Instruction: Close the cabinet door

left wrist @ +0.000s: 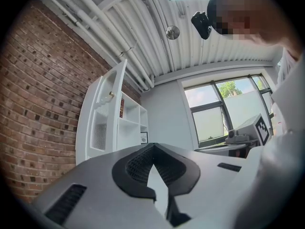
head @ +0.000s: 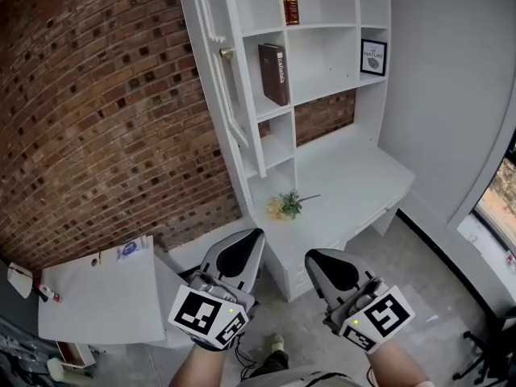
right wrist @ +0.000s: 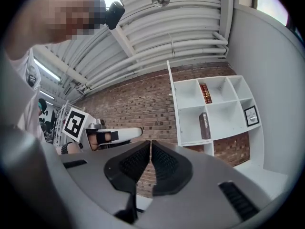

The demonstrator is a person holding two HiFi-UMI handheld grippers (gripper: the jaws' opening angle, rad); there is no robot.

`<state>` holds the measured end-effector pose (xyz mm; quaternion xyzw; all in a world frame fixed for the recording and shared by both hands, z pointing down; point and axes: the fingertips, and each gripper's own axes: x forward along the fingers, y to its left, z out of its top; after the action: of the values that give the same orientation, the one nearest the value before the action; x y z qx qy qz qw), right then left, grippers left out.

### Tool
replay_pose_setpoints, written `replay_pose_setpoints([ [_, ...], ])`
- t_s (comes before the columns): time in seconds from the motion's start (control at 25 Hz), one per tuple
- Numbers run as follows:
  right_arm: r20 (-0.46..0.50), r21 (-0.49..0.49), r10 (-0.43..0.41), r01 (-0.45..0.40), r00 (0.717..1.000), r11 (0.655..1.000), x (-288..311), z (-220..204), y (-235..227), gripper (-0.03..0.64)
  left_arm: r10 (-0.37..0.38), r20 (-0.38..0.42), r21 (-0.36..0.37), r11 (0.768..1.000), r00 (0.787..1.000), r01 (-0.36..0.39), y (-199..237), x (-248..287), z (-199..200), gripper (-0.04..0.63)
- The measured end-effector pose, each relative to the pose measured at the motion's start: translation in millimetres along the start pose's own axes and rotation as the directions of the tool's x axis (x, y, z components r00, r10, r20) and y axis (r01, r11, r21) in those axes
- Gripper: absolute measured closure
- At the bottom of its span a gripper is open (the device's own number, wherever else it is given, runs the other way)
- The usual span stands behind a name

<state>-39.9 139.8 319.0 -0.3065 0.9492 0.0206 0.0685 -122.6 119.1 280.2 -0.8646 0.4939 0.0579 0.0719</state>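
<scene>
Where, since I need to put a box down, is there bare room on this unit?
The desk top is bare from the flowers to the grey wall. The shelf cell between the brown book and the framed picture is empty. The open door crowds the left side.

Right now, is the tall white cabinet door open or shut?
Open. The white cabinet door stands swung out, leaving the white shelves uncovered.

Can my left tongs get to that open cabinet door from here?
Probably yes: nothing stands between the left tongs and the open cabinet door, though the shut, empty tongs are well short of it.
</scene>
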Motion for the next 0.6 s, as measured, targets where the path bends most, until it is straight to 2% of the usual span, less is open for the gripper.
replay_pose_setpoints([
  [0.32,0.063,-0.029,-0.019,0.021,0.998,0.999,111,23,-29,0.597,-0.096,0.076,0.097,0.991,0.992,0.088,98,57,40,0.583],
  [0.48,0.105,-0.022,-0.053,0.055,0.993,0.998,145,33,-45,0.597,-0.157,0.127,0.168,0.976,0.979,0.135,129,84,69,0.583],
  [0.6,0.115,-0.011,-0.078,0.080,0.990,0.997,161,33,-54,0.597,-0.178,0.168,0.228,0.964,0.970,0.138,149,98,92,0.583],
])
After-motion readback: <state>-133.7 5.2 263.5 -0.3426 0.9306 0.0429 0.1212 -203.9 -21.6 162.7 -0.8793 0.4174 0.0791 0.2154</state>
